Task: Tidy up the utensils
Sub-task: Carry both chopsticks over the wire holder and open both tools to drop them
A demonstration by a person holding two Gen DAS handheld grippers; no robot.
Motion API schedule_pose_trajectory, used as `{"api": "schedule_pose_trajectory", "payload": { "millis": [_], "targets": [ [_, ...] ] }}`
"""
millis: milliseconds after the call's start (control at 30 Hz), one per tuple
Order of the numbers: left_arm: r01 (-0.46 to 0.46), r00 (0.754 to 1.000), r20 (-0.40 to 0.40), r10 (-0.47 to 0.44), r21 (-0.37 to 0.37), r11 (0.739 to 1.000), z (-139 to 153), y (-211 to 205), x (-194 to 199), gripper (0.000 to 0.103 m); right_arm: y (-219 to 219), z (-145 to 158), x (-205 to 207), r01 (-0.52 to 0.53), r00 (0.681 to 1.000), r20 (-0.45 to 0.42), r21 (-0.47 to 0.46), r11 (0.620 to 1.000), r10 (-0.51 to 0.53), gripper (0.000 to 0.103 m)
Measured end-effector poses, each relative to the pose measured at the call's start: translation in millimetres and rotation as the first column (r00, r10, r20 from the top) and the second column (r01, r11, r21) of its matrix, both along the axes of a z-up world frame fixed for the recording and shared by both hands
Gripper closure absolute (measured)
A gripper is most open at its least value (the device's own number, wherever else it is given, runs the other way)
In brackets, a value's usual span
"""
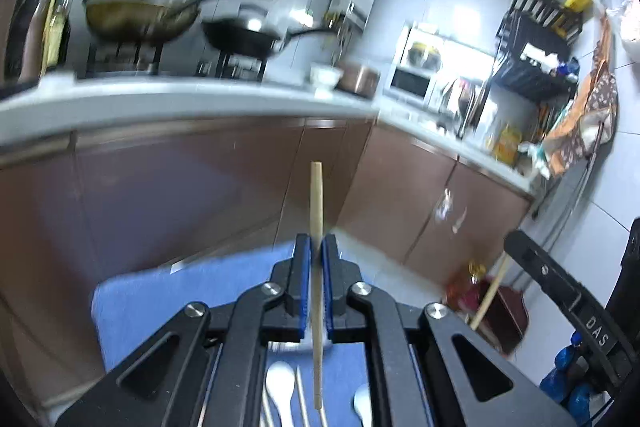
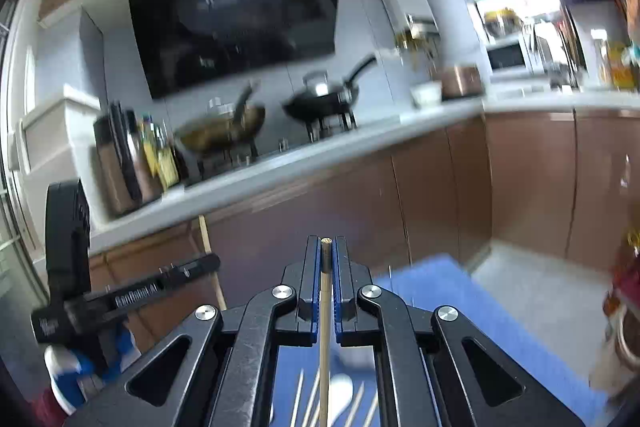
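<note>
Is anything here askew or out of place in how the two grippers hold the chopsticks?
Slightly. The left gripper clamps its pale wooden chopstick near the middle, so a long end sticks out past the blue pads. The right gripper holds its thin wooden chopstick flush at the tip. Nothing looks spilled or damaged.

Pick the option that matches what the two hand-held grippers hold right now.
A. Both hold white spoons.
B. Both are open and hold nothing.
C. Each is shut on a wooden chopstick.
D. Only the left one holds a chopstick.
C: the left hand-held gripper clamps a pale wooden chopstick, and the right hand-held gripper clamps a second thin wooden chopstick between its blue pads.
</note>
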State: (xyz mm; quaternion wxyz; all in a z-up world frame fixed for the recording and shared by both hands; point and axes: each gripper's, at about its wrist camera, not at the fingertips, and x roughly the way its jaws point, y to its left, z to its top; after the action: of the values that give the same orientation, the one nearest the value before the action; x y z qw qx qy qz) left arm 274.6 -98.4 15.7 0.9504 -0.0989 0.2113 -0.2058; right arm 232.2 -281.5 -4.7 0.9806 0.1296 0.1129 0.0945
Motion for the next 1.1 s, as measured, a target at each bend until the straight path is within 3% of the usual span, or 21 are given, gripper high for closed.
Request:
{"api": "schedule_pose_trajectory", "payload": {
  "millis": [133, 267, 500, 833, 900, 967, 1000, 1100],
  "targets": [
    [-0.053, 0.991, 0.125, 0.051, 0.015, 0.998, 1.0, -22.2, 29.3, 0.098, 1.5, 10.1, 42.0, 0.024, 0.996, 0.09, -0.023, 0.999, -0.022, 0.098],
    [-0.097, 0.98, 0.176, 0.092, 0.016, 0.995, -7.2, -41.2, 60.1, 0.098, -2.2, 4.2, 87.9, 0.067, 0.988, 0.138, -0.042, 0.997, -0.061, 0.098],
    [-0.148, 0.981, 0.129, 0.144, 0.024, 0.989, -63.1, -57.5, 113.8, 0.098, -6.2, -52.6, 152.2, 0.113, 0.989, 0.109, -0.08, 0.99, -0.105, 0.098],
    [-0.178, 0.981, 0.088, 0.173, 0.057, 0.982, -121.3, -78.5, 129.7, 0.096, -3.6, -125.6, 162.9, 0.095, 0.996, 0.017, -0.154, 0.984, -0.093, 0.097],
    [-0.17, 0.983, 0.081, 0.165, 0.062, 0.984, -124.6, -79.3, 126.4, 0.095, -5.3, -128.1, 160.8, 0.084, 0.996, 0.003, -0.15, 0.985, -0.084, 0.091],
    [-0.163, 0.984, 0.081, 0.157, 0.074, 0.984, -122.4, -78.2, 120.1, 0.088, -9.1, -126.2, 155.3, 0.088, 0.996, 0.002, -0.139, 0.986, -0.088, 0.065],
    [-0.163, 0.984, 0.085, 0.157, 0.08, 0.983, -119.9, -77.4, 116.5, 0.082, -11.6, -123.5, 150.6, 0.09, 0.996, 0.009, -0.129, 0.988, -0.089, 0.059],
    [-0.167, 0.983, 0.096, 0.159, 0.086, 0.982, -105.7, -69.6, 102.2, 0.076, -17.0, -109.5, 132.9, 0.102, 0.994, 0.036, -0.111, 0.989, -0.099, 0.054]
  ]
}}
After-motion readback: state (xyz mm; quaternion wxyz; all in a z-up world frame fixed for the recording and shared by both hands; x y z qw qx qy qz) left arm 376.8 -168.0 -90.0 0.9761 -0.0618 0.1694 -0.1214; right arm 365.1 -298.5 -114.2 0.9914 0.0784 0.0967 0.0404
